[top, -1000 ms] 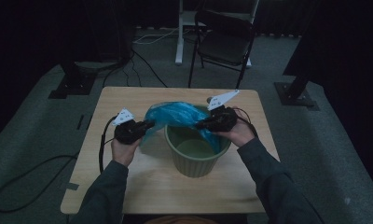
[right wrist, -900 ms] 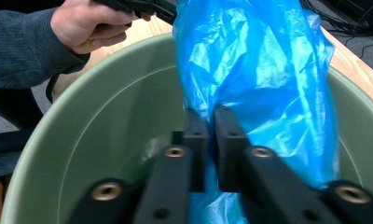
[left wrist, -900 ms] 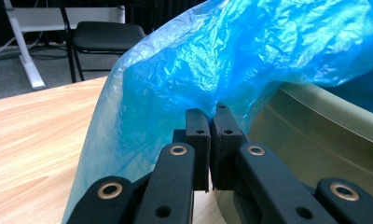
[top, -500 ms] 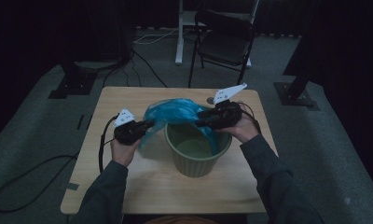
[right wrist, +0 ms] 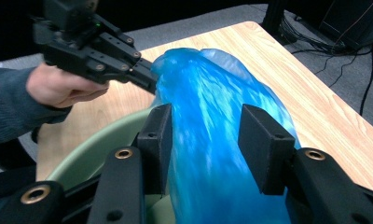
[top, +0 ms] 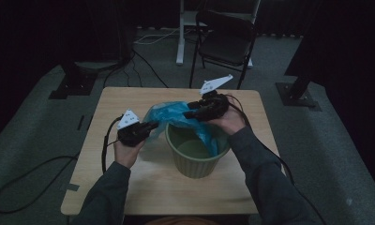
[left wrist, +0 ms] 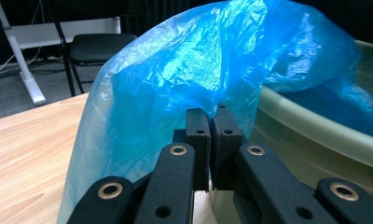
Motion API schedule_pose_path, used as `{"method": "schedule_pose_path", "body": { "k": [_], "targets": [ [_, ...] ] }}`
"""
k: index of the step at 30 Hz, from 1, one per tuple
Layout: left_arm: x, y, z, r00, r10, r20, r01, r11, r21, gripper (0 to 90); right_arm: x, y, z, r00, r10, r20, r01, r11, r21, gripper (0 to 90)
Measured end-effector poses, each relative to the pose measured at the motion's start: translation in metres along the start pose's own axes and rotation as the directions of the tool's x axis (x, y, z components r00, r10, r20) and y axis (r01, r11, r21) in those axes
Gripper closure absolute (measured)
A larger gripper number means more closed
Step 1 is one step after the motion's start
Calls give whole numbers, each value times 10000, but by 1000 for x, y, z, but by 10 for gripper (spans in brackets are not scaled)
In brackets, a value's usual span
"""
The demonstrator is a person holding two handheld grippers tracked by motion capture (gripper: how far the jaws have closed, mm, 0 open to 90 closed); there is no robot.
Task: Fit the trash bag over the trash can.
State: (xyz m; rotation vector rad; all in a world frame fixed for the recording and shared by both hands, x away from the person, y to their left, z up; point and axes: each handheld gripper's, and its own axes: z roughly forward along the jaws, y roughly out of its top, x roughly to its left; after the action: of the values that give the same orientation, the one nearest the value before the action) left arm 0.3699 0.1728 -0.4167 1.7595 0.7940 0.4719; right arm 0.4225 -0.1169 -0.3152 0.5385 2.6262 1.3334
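At the centre of the high view we see a green bin point(top: 195, 154) standing on a wooden table point(top: 110, 108), with a blue bag point(top: 176, 117) draped over its far-left rim and partly hanging inside.

Our left gripper point(top: 150, 126) sits left of centre, just beside the bin's left rim, held in the left hand point(top: 124, 150). In the left gripper view its jaws are pressed together on a fold of the bag point(left wrist: 212, 70), which billows up across the middle of the frame; the bin point(left wrist: 315, 135) curves along the right side and the table point(left wrist: 31, 154) fills the lower left.

Our right gripper point(top: 190, 112) is above the bin's far rim, just right of centre, held in the right hand point(top: 230, 119). In the right gripper view its jaws stand apart with the bag point(right wrist: 217, 140) running between them; we cannot tell whether either pad touches the plastic. The left gripper point(right wrist: 149, 77) shows in the upper left there, pinching the bag's top edge, and the bin point(right wrist: 96, 149) rim shows at lower left.

A black chair point(top: 225, 40) stands beyond the table at the top of the high view.
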Motion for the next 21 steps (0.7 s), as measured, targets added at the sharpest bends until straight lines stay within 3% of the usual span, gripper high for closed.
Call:
{"method": "schedule_pose_path", "body": {
  "k": [6,10,14,21],
  "targets": [
    [-4,4,-3,9998,168,130,-166,9998,-149,875,10,18,28,9969,-744,272,727,9956,599,549],
    [-4,4,-5,9997,211,147,-208,9996,-202,870,14,21,38,9928,-1061,551,989,9878,1205,799],
    [-2,2,-8,9996,219,152,-215,9995,-249,868,13,18,34,9938,-911,632,833,9897,1164,896],
    [-5,1,-8,9992,368,150,-365,9990,-249,865,17,8,19,9942,-909,573,847,9911,1031,890]
  ]
}}
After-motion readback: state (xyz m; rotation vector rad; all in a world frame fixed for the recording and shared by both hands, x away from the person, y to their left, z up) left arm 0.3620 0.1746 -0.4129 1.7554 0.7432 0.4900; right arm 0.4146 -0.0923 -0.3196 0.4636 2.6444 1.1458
